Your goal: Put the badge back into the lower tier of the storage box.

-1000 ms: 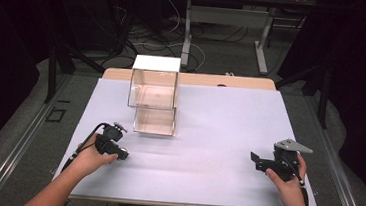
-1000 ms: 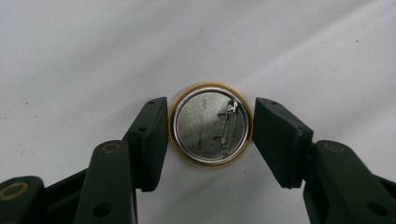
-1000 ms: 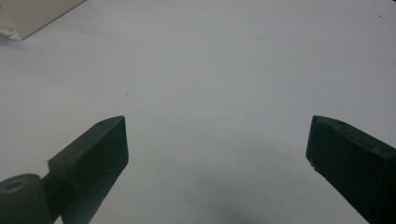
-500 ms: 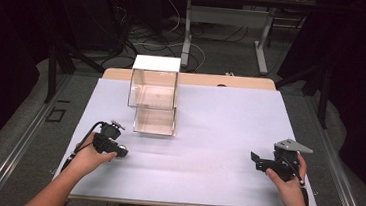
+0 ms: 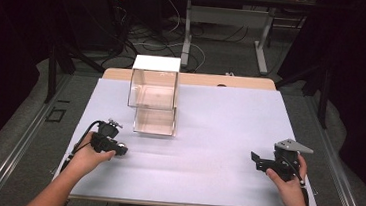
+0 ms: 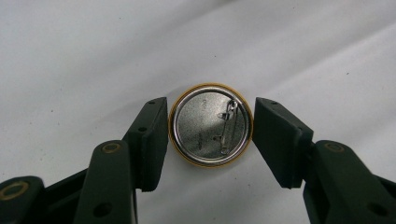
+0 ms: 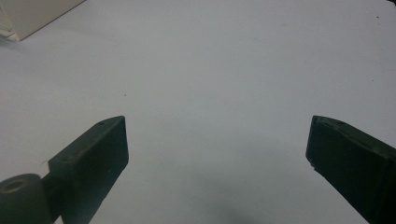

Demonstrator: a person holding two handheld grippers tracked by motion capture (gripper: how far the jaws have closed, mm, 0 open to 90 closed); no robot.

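Left gripper view: the left gripper point(image 6: 211, 133) pinches a round pin badge point(image 6: 211, 124) by its rim, one black pad on each side. The badge shows its silver back with the safety pin, a gold edge around it, over the white table cover point(image 6: 93, 46). In the high view the left gripper point(image 5: 117, 148) sits near the front left corner of the table, the badge point(image 5: 122, 145) at its tip, just in front of the clear plastic box point(image 5: 154, 94) that stands toward the far edge, left of centre. The right gripper point(image 5: 256, 159) rests near the front right corner, well apart from the box; in the right gripper view its jaws stand spread wide over bare white cover point(image 7: 210, 70), nothing between them
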